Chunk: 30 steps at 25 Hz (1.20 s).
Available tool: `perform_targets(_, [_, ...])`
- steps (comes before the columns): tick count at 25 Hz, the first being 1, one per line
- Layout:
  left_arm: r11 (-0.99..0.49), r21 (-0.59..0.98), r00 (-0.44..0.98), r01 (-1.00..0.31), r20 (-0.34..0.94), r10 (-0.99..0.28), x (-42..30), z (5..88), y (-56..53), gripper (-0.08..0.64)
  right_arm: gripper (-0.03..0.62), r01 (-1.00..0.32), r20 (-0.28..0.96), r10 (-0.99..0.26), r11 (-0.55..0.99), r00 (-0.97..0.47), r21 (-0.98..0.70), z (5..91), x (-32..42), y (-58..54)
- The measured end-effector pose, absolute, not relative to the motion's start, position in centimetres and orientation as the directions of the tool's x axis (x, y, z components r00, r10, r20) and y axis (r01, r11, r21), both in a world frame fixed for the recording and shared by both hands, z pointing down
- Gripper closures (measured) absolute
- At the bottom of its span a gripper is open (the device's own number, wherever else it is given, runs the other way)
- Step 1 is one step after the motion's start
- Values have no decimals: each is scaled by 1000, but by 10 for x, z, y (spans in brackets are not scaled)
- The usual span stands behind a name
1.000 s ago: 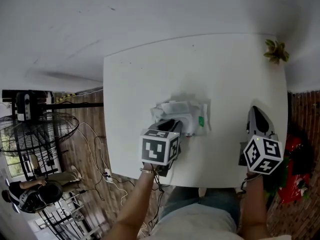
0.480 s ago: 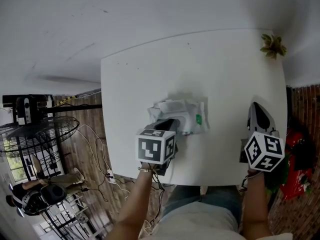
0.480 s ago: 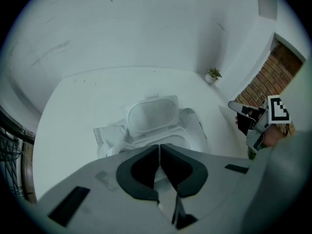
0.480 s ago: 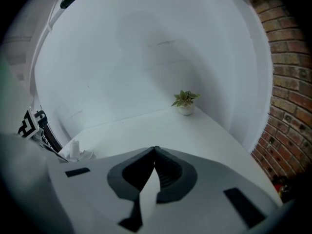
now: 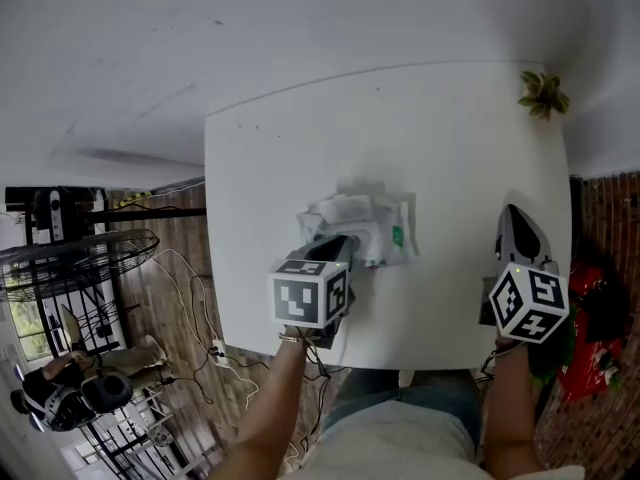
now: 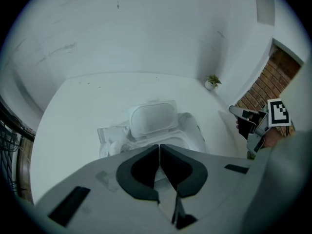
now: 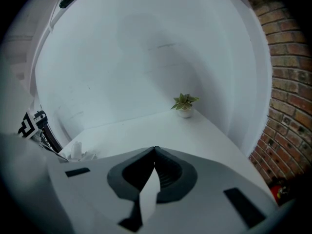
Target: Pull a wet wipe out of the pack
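Observation:
The white wet-wipe pack (image 5: 383, 230) lies mid-table with its clear lid (image 6: 152, 117) flipped up and open. My left gripper (image 5: 350, 241) comes in from the near side. Its tips (image 6: 159, 146) are closed right at the pack's opening (image 6: 168, 139). They seem pinched on the top wet wipe, which the jaws almost wholly hide. My right gripper (image 5: 511, 215) rests shut and empty over the table's right edge, well away from the pack. In the right gripper view its jaws (image 7: 155, 149) meet with only bare table beyond, and the pack (image 7: 77, 152) shows small at far left.
The white table (image 5: 290, 148) stands against a white wall. A small potted plant (image 5: 543, 93) sits at its far right corner. A brick wall (image 7: 287, 106) runs along the right. Fans, racks and cables (image 5: 90, 268) crowd the wooden floor to the left.
My left gripper has eased slightly back toward me while staying shut at the pack's opening. The pack and the right gripper have hardly moved.

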<state>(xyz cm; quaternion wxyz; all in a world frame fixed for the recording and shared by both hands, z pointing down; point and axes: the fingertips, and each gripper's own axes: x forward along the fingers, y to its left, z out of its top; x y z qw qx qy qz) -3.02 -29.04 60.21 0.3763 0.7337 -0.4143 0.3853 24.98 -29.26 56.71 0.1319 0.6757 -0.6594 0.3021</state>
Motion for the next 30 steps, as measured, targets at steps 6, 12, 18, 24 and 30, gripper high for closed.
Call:
perform_targets(6, [-364,232,362,-902,866,-345,-31,596,-292,541,591,-972,571,-819,-93,-48,-216,560,250,-292])
perform_targets(12, [-358,236,368,-904,854,-368,-32,587,-296,541,591,-973,558,-829,-100,-35,-210,549,254,-290])
perform_targets(18, [-359,230,369,-904,845,-387,-32,581,-298,541,591,-973,551,-834,-109,-22,-203,541,257,-284])
perform_targets(24, [-361,230,376,-904,829,-414,-30,569,-300,541,591,-974,541,-841,-109,-16,-198,532,258,-280])
perform_targets(30, [-370,235,393,-899,805,-444,-29,554,-303,541,591,-976,521,-853,-93,-24,-197,519,252,-279])
